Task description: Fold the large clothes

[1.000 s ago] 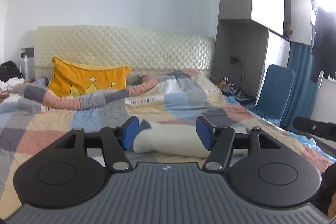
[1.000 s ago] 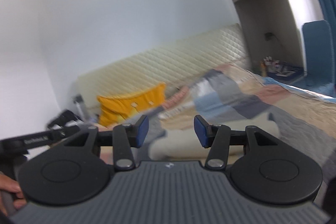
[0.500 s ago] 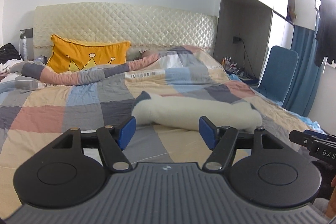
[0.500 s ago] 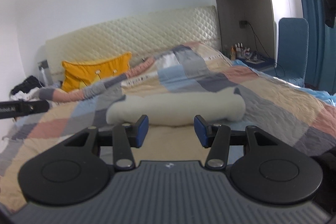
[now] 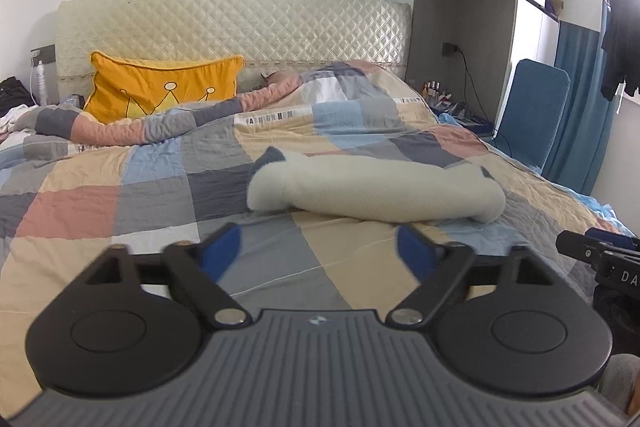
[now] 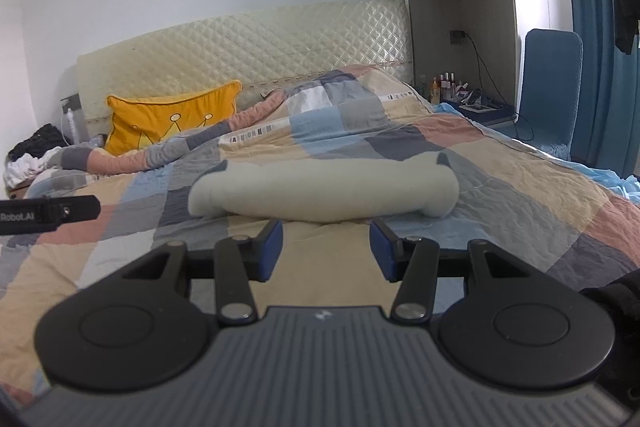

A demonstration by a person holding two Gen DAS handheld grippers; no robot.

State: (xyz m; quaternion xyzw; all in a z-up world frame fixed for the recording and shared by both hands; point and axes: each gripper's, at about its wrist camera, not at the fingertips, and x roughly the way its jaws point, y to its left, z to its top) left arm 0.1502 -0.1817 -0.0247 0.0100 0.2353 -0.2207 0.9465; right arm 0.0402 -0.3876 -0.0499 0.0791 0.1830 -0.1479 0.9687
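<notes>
- Daylight is pouring in from the upper right of both views, blowing out to white glare beside the dark hanging clothes [image 5: 620,39].
- The bed [image 5: 120,187] is lying evenly lit, with soft shadows.
- Fisheye distortion is bending the walls at the edges.
- The left gripper [image 5: 318,253] pads are smearing with motion blur; the right view is staying sharp.
</notes>
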